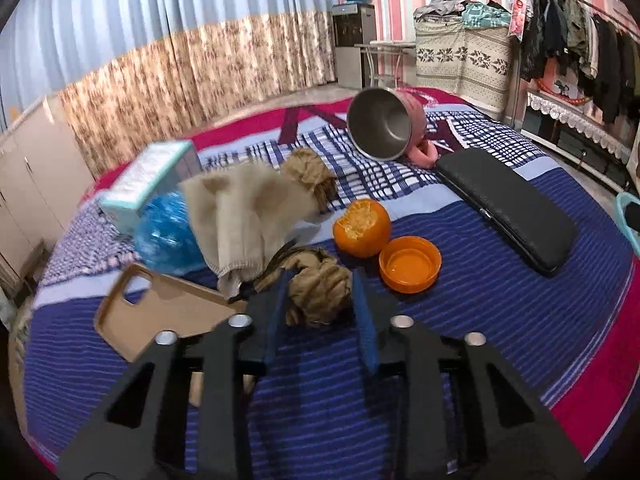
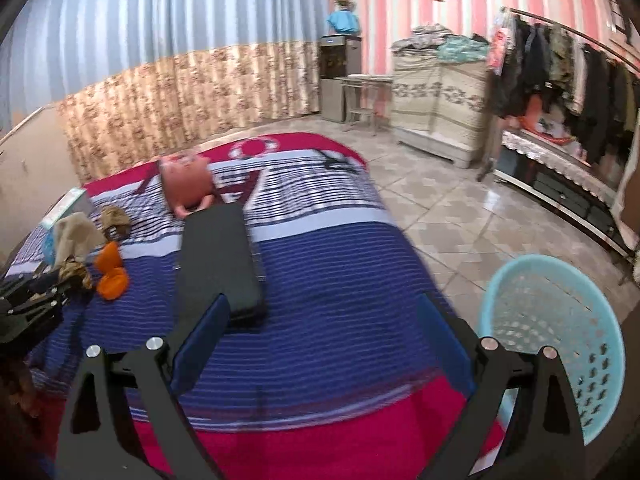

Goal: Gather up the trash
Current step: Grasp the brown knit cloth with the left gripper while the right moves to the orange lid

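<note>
My left gripper (image 1: 320, 276) sits low over the striped bedspread (image 1: 460, 320), its blue pads pressed against both sides of a crumpled brown paper ball (image 1: 320, 298). A second brown paper wad (image 1: 310, 170) lies further back. A half-eaten orange fruit (image 1: 362, 228) and an orange lid (image 1: 410, 264) rest just right of the held ball. My right gripper (image 2: 323, 302) hangs wide open over the bed's blue stripes with nothing between its fingers. A pale blue perforated basket (image 2: 560, 340) stands on the floor to its right.
A beige cloth (image 1: 244, 216), blue plastic bag (image 1: 164, 236), tissue box (image 1: 148, 180) and tan phone case (image 1: 160, 312) crowd the left. A long black case (image 1: 508, 208) and a tipped pink metal mug (image 1: 384, 124) lie right. Tiled floor (image 2: 460, 208) borders the bed.
</note>
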Action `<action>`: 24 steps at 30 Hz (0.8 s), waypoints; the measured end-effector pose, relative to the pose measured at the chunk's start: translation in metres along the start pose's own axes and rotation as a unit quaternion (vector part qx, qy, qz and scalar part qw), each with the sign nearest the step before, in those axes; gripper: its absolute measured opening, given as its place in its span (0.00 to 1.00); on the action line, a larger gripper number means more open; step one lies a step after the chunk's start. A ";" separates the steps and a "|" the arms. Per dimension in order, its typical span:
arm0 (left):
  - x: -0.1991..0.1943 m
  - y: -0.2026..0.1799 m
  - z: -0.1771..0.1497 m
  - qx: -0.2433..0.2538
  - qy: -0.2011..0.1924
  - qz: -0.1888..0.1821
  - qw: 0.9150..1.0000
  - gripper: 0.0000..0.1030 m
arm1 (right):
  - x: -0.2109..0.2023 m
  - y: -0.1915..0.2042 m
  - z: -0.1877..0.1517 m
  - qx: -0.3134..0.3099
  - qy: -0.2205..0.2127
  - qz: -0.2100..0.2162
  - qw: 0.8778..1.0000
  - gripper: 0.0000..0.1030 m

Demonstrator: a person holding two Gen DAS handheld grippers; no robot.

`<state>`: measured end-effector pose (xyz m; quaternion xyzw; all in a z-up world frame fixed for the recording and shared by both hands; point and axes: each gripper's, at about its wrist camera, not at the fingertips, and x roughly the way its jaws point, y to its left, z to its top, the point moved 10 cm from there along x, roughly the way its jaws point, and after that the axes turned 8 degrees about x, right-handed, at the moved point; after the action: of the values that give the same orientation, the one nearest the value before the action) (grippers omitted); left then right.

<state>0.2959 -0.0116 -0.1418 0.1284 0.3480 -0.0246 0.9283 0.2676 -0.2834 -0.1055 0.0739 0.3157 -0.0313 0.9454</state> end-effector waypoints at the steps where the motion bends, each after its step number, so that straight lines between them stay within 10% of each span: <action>1: -0.005 0.001 0.000 0.005 -0.005 0.003 1.000 0.27 | 0.000 0.009 -0.003 -0.012 0.001 0.003 1.000 0.90; 11: -0.061 0.067 -0.019 -0.019 -0.045 0.061 0.997 0.27 | -0.003 0.088 -0.023 -0.073 0.016 0.069 0.995 0.90; 24: -0.033 0.170 -0.076 -0.146 -0.001 0.116 0.982 0.27 | 0.034 0.184 -0.037 -0.146 0.055 0.113 0.981 0.89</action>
<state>0.2452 0.1707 -0.1372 0.0308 0.3301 0.1342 0.9339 0.2926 -0.0960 -0.1329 -0.0281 0.3585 0.1259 0.9246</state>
